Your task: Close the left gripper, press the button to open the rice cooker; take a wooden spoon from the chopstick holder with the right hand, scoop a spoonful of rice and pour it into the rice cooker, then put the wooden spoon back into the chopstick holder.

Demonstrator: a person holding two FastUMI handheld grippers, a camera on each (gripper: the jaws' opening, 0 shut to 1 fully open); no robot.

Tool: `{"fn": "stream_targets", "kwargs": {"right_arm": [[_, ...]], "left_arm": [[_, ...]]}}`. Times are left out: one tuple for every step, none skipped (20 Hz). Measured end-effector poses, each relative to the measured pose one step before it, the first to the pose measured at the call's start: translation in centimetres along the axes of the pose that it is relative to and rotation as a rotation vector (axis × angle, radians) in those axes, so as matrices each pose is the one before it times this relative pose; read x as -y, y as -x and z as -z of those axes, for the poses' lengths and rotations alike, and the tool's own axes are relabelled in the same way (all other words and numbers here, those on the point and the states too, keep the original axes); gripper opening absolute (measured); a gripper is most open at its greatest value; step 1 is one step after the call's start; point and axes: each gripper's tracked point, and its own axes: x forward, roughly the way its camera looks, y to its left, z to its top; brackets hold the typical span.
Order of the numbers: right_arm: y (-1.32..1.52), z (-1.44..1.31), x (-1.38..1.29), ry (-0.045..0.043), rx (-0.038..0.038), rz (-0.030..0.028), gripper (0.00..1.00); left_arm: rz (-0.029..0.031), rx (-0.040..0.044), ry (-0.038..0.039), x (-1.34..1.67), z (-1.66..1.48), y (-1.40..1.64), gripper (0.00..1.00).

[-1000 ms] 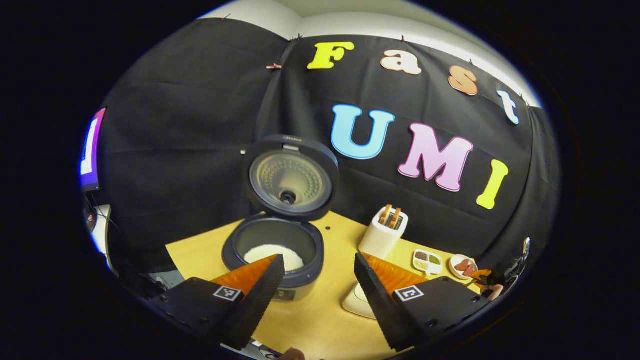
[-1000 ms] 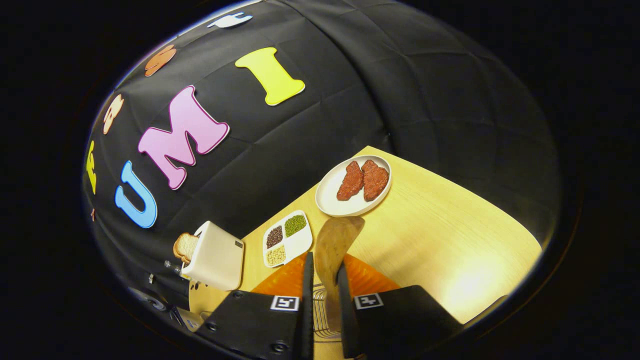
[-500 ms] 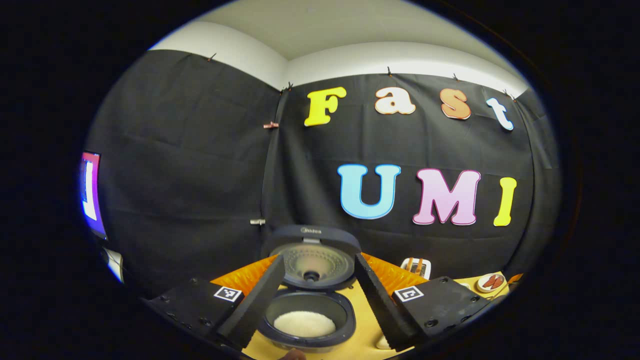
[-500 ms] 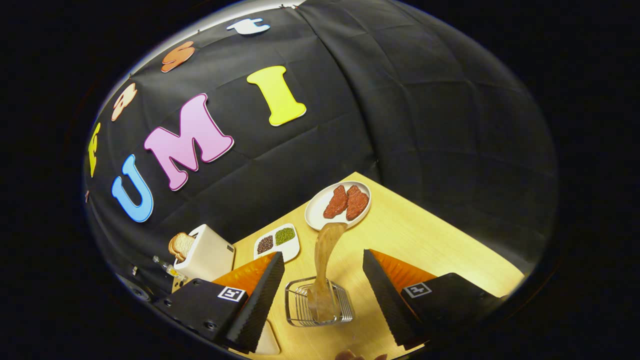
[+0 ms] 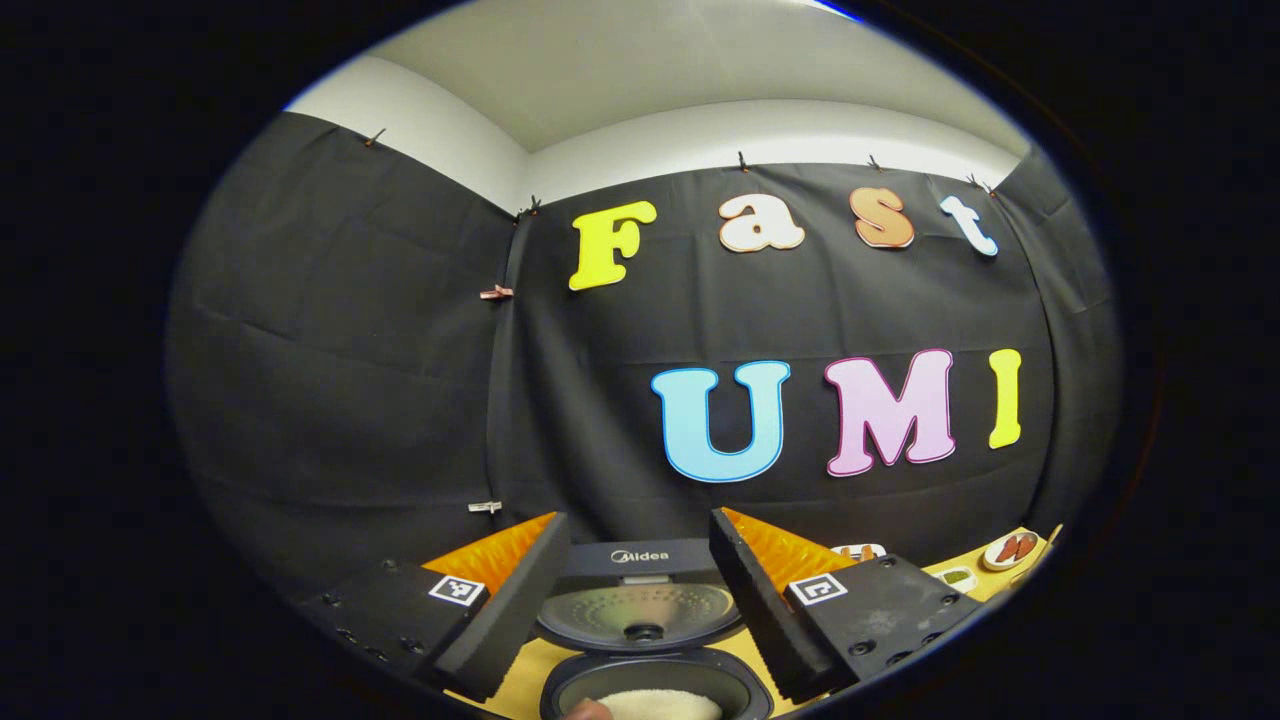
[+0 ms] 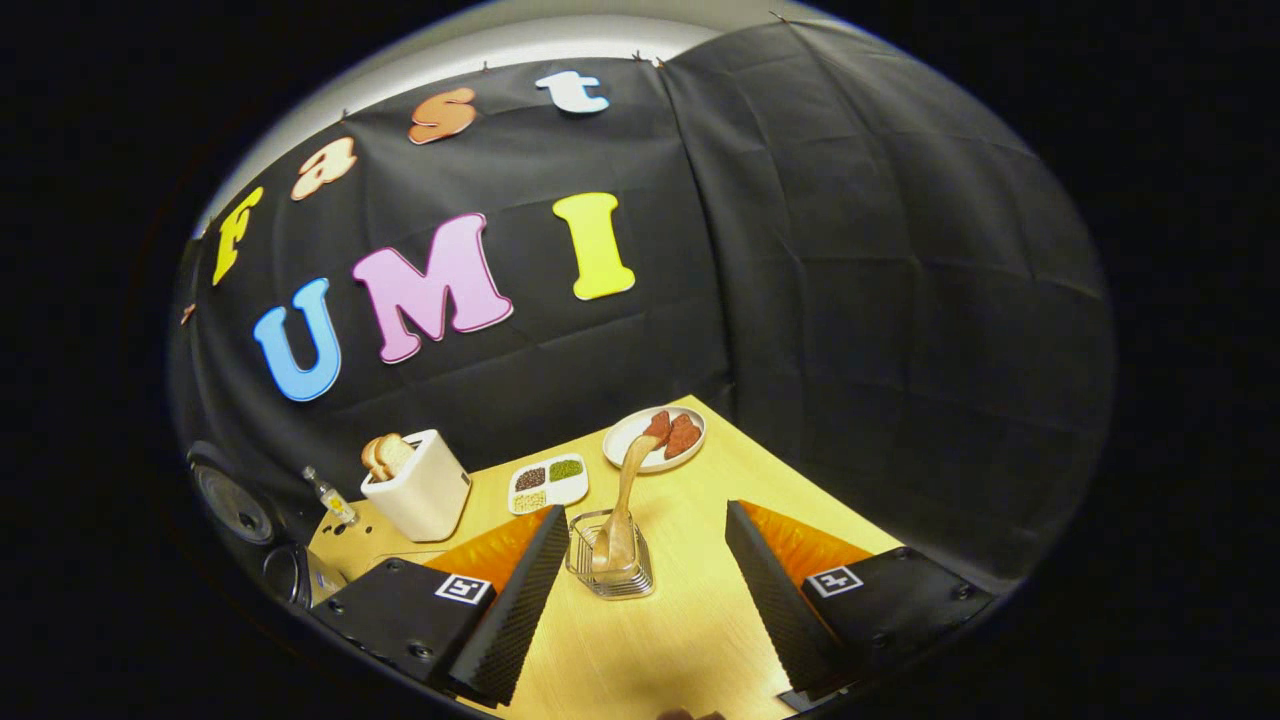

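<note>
In the left gripper view the dark rice cooker (image 5: 655,680) stands with its lid (image 5: 640,600) up and white rice (image 5: 660,705) in the pot. My left gripper (image 5: 640,565) is open, raised above the cooker, with nothing between its fingers. In the right gripper view a wire chopstick holder (image 6: 610,560) stands on the wooden table (image 6: 640,640), and the wooden spoon (image 6: 625,495) stands in it, leaning toward the far plate. My right gripper (image 6: 645,555) is open, pulled back from the holder and touching nothing.
A white toaster (image 6: 420,490) with bread slices stands left of the holder. A white divided dish (image 6: 548,482) of beans and a plate (image 6: 655,440) with two red pieces lie beyond it. The rice cooker's side (image 6: 235,505) shows at the far left.
The right gripper let go of the spoon, opened and drew back and up from the holder. The left gripper tilted upward, so the cooker slid to the bottom of its view.
</note>
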Motion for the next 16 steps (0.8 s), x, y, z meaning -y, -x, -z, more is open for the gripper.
{"fn": "stream_targets", "kwargs": {"right_arm": [[1.4,-0.035,0.062,0.0205,0.01223,0.00112,0.98],[1.328,-0.074,-0.174,0.01063,0.0055,-0.00234,0.98],[1.337,-0.051,-0.149,0.00069,0.00158,0.0004,0.98],[1.182,-0.001,-0.07,-0.00537,0.00037,0.00496,0.98],[1.248,0.034,0.141,-0.00863,0.00092,0.00992,0.98],[1.042,0.026,0.004,-0.00996,0.0033,0.00787,0.98],[0.984,0.096,0.029,-0.0105,0.00265,0.01022,0.98],[0.784,0.081,0.017,-0.00684,0.00335,0.00773,0.98],[0.828,0.097,0.086,-0.00326,0.00368,0.00547,0.98],[0.611,0.115,-0.064,0.00117,0.00403,0.00394,0.98],[0.573,0.124,-0.031,0.00599,0.00647,0.00053,0.98],[0.507,-0.049,-0.052,0.00764,0.01169,0.00541,0.98],[0.361,0.023,0.15,0.00613,0.00947,0.00393,0.98],[0.175,0.276,-0.149,-0.00026,-0.0019,0.00049,0.98],[0.237,0.455,-0.319,-0.00197,-0.00858,-0.00522,0.98],[0.048,0.362,-0.356,-0.00033,-0.01055,-0.00607,0.98]], "left_arm": [[0.01308,-0.00264,-0.00039,0.063,0.282,-1.017,0.95],[0.01474,-0.00052,-0.00118,0.122,0.348,-0.831,0.95],[0.00947,-0.00025,-0.00257,0.115,0.143,-0.862,0.95],[-0.00286,-0.00018,-0.00795,-0.173,0.221,-0.758,0.95],[-0.0021,0.0093,-0.00202,-0.162,-0.09,-0.624,0.92],[0.00903,0.00697,-0.00211,0.413,-0.137,-0.458,0.92],[0.01486,0.00579,-0.0067,0.433,-0.077,-0.459,0.94],[0.00902,0.00217,-0.01309,0.264,0.121,-0.523,0.92],[0.00339,-0.00389,-0.01341,0.015,0.232,-0.634,0.94],[0.00262,-0.0108,-0.01004,-0.041,0.426,-0.496,0.93],[-0.00378,-0.01318,-0.00843,-0.142,0.366,-0.39,0.92],[-0.00161,-0.0181,-0.0047,-0.067,0.575,-0.307,0.93],[0.00245,-0.02332,0.00535,0.059,0.609,-0.104,0.94],[0.00569,-0.02903,0.00959,0.171,0.883,0.011,0.94],[-0.00257,-0.02029,0.00683,-0.035,0.521,-0.027,0.95],[0.0052,0.003,-0.00467,0.012,-0.395,0.03,0.98]]}}
